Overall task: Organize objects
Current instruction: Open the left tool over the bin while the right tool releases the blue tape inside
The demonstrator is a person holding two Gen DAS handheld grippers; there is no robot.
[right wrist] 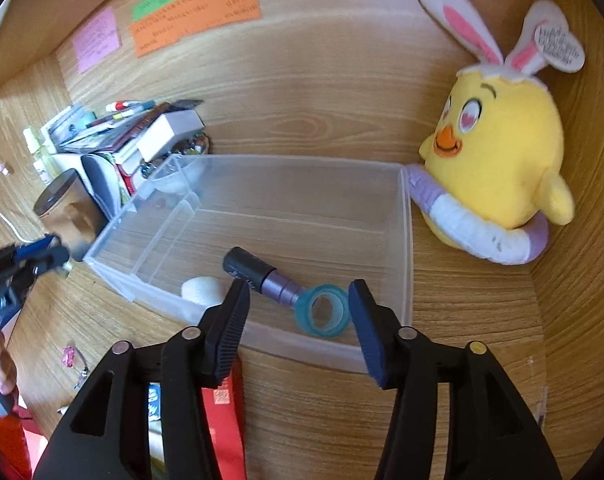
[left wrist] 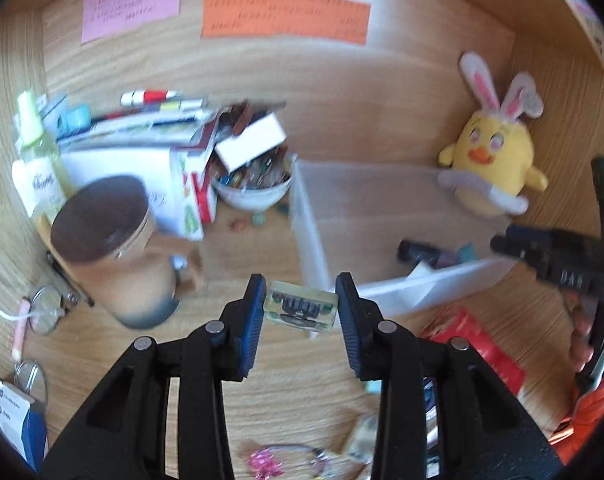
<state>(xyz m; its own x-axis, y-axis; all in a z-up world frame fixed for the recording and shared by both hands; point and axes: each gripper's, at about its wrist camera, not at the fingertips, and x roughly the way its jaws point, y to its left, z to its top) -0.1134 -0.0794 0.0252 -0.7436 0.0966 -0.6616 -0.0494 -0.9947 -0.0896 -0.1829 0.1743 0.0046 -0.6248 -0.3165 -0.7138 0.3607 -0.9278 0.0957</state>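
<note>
A small clear rectangular block with a dark inlay (left wrist: 300, 309) is held crosswise between the fingers of the left gripper (left wrist: 300, 312), its long axis spanning the narrow gap. The translucent plastic bin (left wrist: 314, 236) lies ahead and to the right. The right gripper (right wrist: 299, 308), fingers parted and empty, hangs over a teal tape ring (right wrist: 322, 311) inside that bin on the wooden bench (right wrist: 462, 320).

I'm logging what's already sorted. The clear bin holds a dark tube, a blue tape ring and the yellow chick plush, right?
Not quite. In the right wrist view the clear bin holds the dark tube, the blue tape ring and a white round thing, but the chick plush sits outside, beside the bin's right wall.
</note>
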